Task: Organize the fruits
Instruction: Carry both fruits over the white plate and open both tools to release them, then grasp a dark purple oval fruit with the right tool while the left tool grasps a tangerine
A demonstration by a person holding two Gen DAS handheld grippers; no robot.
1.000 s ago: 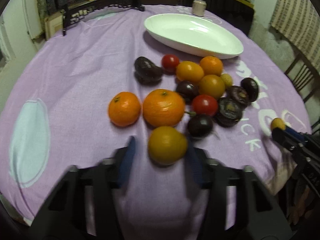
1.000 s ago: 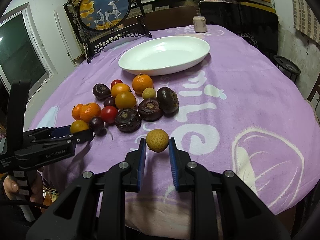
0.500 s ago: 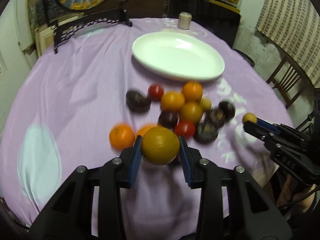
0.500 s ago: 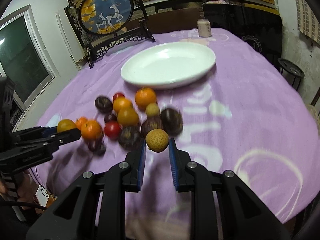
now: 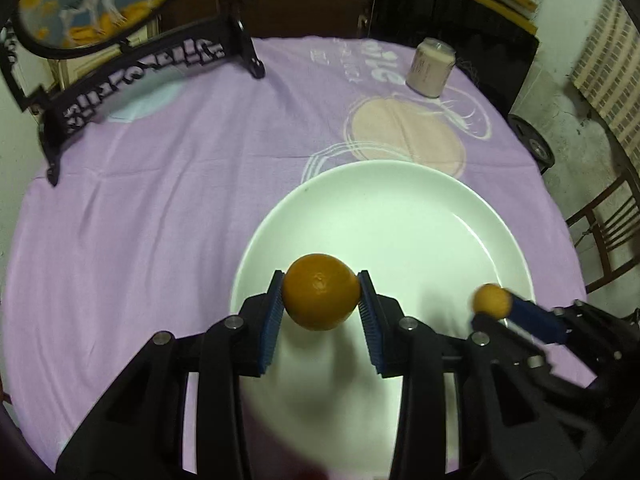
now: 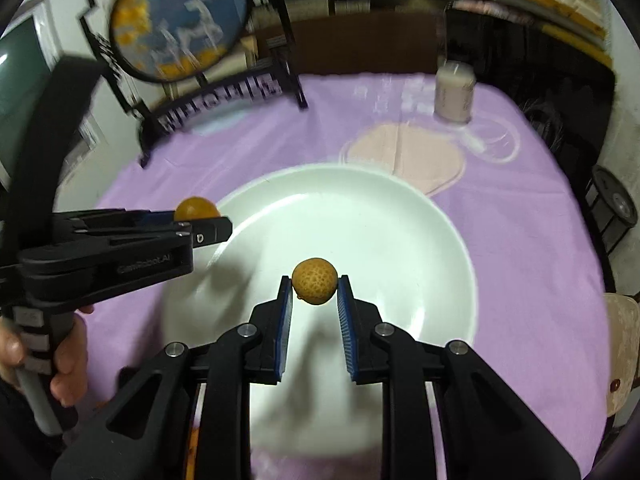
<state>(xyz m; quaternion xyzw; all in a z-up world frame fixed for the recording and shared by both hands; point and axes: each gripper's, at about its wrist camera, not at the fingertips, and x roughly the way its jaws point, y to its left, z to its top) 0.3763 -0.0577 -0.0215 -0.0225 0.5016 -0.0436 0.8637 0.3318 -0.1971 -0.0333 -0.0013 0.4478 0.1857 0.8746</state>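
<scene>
Over the white plate [image 5: 460,216] I hold both of my grippers. My left gripper [image 5: 321,300] is squeezed tight on an orange [image 5: 321,291], with one blue pad on each side of it. The orange hangs above the near part of the plate and does not touch it. My right gripper [image 6: 314,292] is closed as far as it goes on a small bumpy yellow fruit [image 6: 314,286], and that one hangs over the plate too. The two grippers are near each other, side by side, and I can see each one from the other camera. Nothing sits on the plate. It lies on a purple cloth [image 5: 160,200]. Behind the plate, well apart from it, stands a small pale jar [image 5: 430,67]. At the far left of the table stands a round picture in a black stand [image 6: 176,20]. A hand [image 6: 60,352] grips the left handle.
</scene>
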